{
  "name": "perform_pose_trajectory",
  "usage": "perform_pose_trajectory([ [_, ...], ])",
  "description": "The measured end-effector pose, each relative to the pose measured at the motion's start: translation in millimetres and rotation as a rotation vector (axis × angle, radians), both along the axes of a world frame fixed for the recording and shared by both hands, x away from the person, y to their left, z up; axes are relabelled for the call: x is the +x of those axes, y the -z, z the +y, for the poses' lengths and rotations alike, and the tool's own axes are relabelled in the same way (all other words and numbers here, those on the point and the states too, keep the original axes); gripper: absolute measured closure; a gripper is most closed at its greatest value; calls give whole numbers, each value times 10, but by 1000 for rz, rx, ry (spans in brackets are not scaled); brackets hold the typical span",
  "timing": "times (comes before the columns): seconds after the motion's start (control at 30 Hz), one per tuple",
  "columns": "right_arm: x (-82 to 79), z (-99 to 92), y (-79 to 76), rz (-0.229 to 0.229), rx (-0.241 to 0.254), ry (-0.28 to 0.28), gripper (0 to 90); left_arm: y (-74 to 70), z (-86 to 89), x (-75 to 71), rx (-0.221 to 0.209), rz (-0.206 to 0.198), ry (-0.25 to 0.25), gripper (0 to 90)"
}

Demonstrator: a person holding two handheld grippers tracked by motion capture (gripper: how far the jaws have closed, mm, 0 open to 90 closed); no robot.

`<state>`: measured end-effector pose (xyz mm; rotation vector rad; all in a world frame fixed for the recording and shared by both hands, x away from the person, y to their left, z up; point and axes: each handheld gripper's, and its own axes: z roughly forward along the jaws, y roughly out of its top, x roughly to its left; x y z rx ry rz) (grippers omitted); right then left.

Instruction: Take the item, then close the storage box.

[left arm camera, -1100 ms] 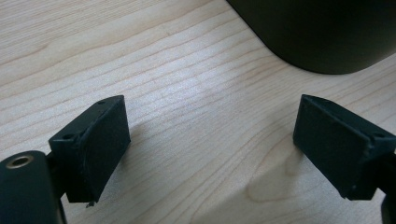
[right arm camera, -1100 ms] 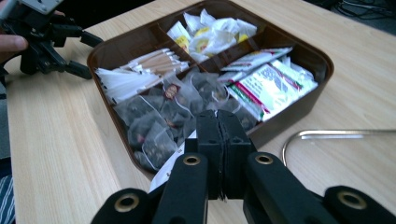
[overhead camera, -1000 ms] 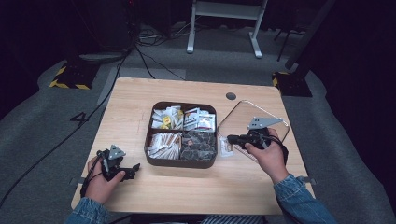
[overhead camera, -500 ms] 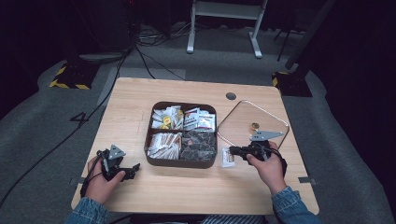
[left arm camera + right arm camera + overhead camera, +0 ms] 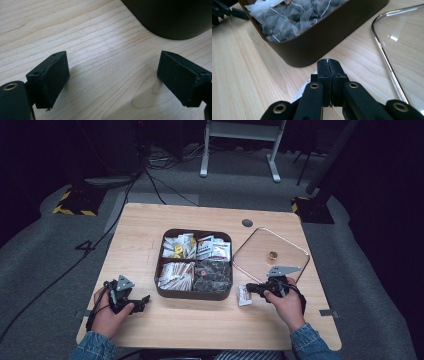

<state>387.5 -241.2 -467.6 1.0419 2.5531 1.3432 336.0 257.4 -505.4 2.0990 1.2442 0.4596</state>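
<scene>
A dark brown box (image 5: pixel 192 295) with four compartments of tea bags and sachets stands mid-table. Just right of its front corner my right gripper (image 5: pixel 251 289) is shut on a small white sachet (image 5: pixel 243 296), low over the wood. In the right gripper view the jaws (image 5: pixel 329 65) are pressed together with a thin white edge between them, and the sachet (image 5: pixel 305 88) hangs below; the box wall (image 5: pixel 324 42) is close ahead. My left gripper (image 5: pixel 142 300) rests on the table left of the box, open, with bare wood between its jaws (image 5: pixel 112 75).
A glass lid (image 5: pixel 260 247) with a metal rim and gold knob (image 5: pixel 272 254) lies on the table right of the box, and its rim (image 5: pixel 384 55) runs beside my right gripper. A corner of the box (image 5: pixel 175 17) lies ahead of the left gripper.
My right hand has come down and toward the near edge with the white sachet, now low beside the box's front right corner. The left hand has stayed put.
</scene>
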Motion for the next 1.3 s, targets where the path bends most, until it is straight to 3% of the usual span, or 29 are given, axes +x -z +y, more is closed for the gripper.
perform_pose_trajectory([
  [0.23,-17,20,67,-9,-86,-1,882,2,-7,7,-4,1,0,105],
  [0.4,-13,43,107,9,-118,-8,844,2,-8,7,-5,2,0,105],
  [0.43,-12,45,116,13,-123,-9,820,1,-8,9,-3,3,2,105],
  [0.53,-7,44,139,-2,-147,17,574,1,-13,13,-1,1,-1,103],
  [0.57,-4,39,137,-20,-152,25,539,1,-14,13,-1,1,-1,103],
  [0.67,18,11,101,-60,-146,51,464,1,-14,13,-1,1,-2,103],
  [0.9,156,-88,-73,-96,-105,111,448,3,-22,19,-5,1,-6,102],
  [1.03,300,-171,-197,-132,-122,153,428,3,-26,19,-4,2,-8,100],
  [1.3,549,-383,-340,-128,-119,230,412,3,-25,20,-4,2,-8,101],
])
